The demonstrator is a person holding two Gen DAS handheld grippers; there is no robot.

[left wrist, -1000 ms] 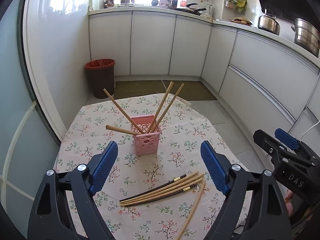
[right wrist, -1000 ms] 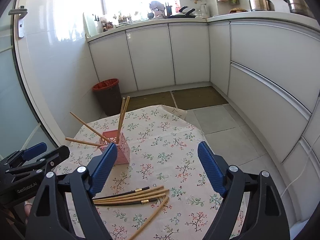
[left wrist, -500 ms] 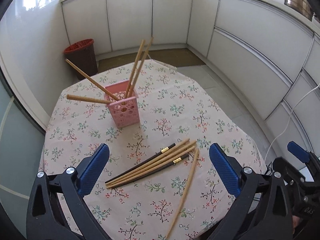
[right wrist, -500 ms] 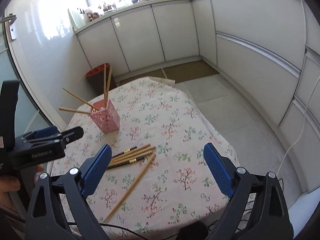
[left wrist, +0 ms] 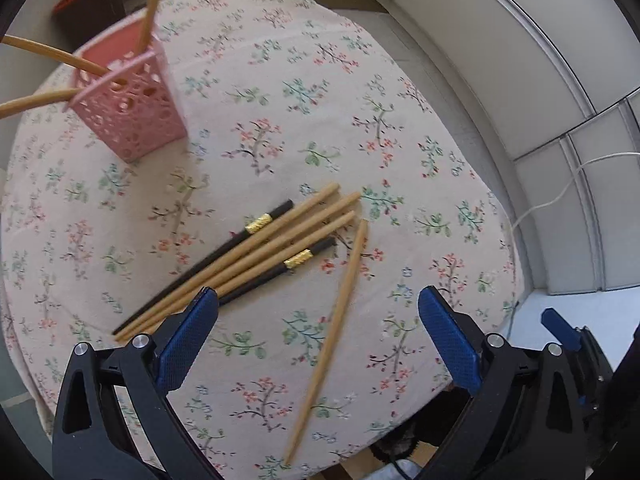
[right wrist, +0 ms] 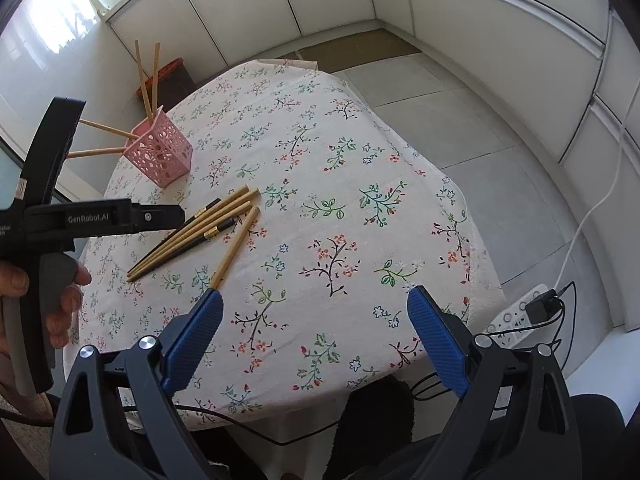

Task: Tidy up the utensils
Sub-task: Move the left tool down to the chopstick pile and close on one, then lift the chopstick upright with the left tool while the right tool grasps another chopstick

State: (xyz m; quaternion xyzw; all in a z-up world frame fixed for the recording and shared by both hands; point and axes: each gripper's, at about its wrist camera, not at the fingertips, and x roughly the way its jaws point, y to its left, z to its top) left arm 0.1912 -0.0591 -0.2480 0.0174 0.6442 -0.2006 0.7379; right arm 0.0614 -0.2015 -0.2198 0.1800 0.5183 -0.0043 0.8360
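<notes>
You have a floral tablecloth covering the table, a dark bin with a red rim on the floor beyond it, white cabinets along the walls, and a power strip with a white cable on the tiles.

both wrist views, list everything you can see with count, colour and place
holder: one, pink, far left of the table, four wooden chopsticks standing in it
loose wooden chopsticks: four, tan; three bundled mid-table, one apart to their right
black chopsticks: two, gold bands, in the same bundle
tablecloth: one, white with flowers, covering the table
bin: one, dark with red rim, on the floor beyond the table
power strip: one, white, on the floor to the right
left gripper: black with blue pads, jaws open over the chopsticks
right gripper: same colours, jaws open over bare cloth
hand: one, holding the left gripper
</notes>
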